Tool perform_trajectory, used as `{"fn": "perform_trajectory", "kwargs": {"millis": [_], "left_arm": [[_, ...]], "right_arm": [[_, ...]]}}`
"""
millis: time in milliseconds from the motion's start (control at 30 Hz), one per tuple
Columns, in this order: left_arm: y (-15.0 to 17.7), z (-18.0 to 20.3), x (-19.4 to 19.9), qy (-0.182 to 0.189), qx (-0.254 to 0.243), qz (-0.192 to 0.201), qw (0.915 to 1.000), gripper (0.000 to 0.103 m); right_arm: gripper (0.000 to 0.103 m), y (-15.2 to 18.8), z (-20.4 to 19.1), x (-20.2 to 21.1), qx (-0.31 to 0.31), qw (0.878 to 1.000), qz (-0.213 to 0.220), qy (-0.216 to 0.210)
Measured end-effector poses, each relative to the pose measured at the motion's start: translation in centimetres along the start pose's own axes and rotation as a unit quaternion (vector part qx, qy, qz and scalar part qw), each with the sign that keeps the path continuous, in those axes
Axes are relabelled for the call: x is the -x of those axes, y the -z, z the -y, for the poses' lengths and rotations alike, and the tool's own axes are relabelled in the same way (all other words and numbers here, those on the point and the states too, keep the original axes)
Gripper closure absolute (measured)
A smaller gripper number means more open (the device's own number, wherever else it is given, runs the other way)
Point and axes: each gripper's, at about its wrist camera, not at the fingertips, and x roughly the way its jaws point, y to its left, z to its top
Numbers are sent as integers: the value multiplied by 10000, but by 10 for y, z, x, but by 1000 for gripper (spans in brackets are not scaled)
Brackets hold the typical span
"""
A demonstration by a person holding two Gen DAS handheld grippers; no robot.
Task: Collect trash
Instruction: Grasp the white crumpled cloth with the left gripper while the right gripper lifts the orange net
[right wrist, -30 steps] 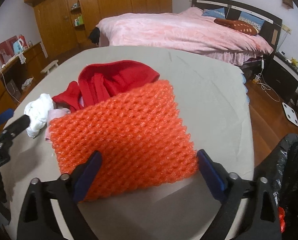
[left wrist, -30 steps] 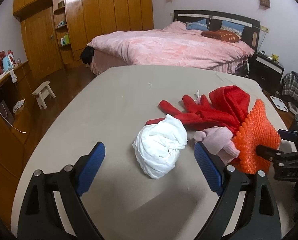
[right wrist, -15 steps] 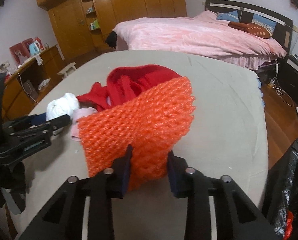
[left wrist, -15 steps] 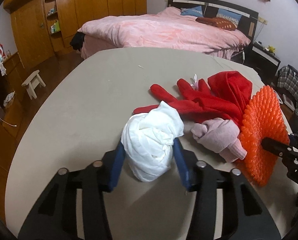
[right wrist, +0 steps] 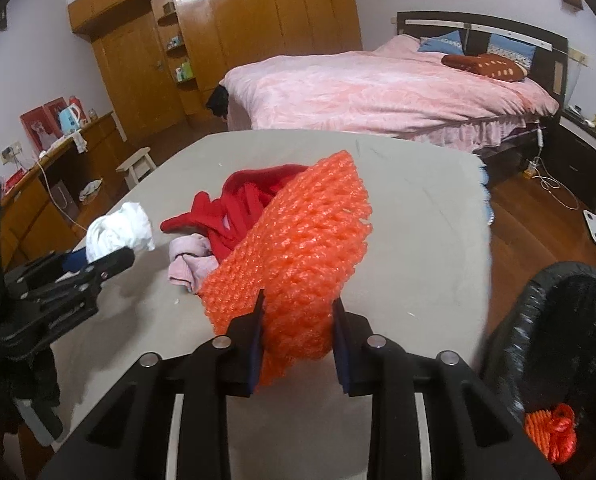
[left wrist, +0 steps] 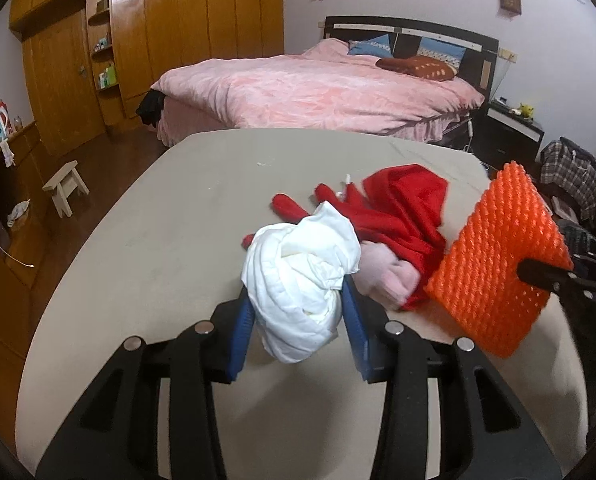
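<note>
- Right then, the left gripper [left wrist: 298, 320] had its blue pads [left wrist: 241, 328] pressed on the white crumpled wad [left wrist: 302, 280], which sat just above the grey table [left wrist: 177, 232].
- Its jaws had just been closing, with the wad between them.
- The right gripper [right wrist: 298, 336] pinched the orange foam net [right wrist: 298, 256] and held it tilted up off the table; its jaws had closed on the net too.
- A black trash bag [right wrist: 558, 320] sat open beside the table on the right, with one orange net [right wrist: 550, 436] already inside.
- I think the wad could slip out, because it was soft and only its lower part was squeezed.
- The orange net was floppy, so it might catch the bag's rim and fall on the floor.
- The red cloth [left wrist: 402, 208] and pink cloth [left wrist: 382, 276] lay touching the wad, so they might get dragged along.
</note>
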Motion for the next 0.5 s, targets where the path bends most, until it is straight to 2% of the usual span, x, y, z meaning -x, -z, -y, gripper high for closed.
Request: {"fn": "perform_trajectory", "kwargs": {"millis": [333, 500], "left_arm": [[6, 19, 30, 54, -57, 122, 9999, 63], [3, 24, 41, 110, 25, 207, 9997, 63]], "right_arm": [[74, 0, 9, 25, -96, 9997, 171, 146], [74, 2, 10, 40, -117, 9995, 284, 87]]}}
